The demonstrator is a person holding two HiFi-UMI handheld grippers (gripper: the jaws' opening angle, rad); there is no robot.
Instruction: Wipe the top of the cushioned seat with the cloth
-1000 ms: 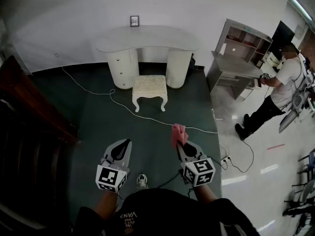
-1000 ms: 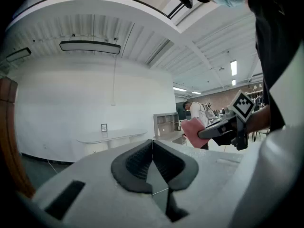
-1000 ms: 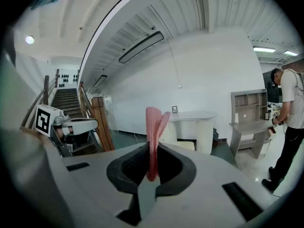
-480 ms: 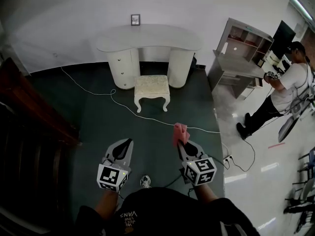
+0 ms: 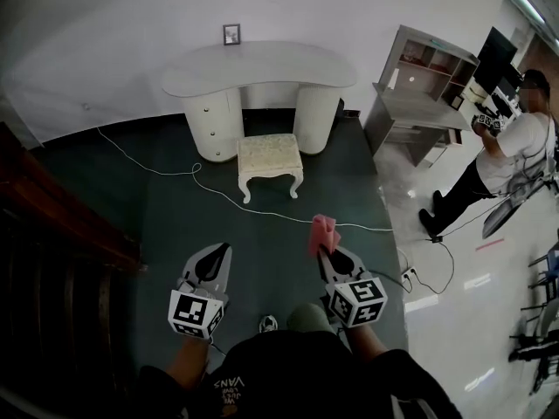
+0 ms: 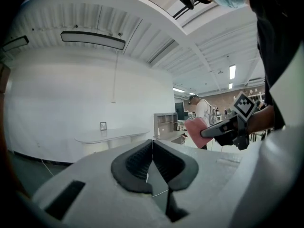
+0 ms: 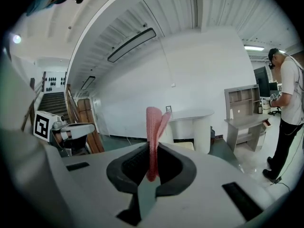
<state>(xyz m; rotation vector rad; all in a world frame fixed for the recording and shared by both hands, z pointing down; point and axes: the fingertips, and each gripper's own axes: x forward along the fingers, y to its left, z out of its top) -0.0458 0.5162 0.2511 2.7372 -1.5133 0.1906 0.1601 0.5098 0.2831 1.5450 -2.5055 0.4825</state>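
The cloth (image 5: 323,231) was pink, with a fine ribbed weave along its edge in the right gripper view. The cushioned seat (image 5: 270,153) was cream, its top faintly mottled and its legs the same cream. The dressing table (image 5: 262,66) was plain white against a white wall (image 5: 105,24). The carpet (image 5: 262,251) was dark green, crossed by a white cable (image 5: 227,197). The left gripper (image 5: 220,251) and the right gripper (image 5: 327,251) each had a light grey body, black jaw pads and a cube of black-and-white square markers. The desk (image 5: 410,103) was grey. The bystander (image 5: 511,151) wore a white shirt and black trousers. The stair railing (image 5: 61,212) was dark reddish brown.
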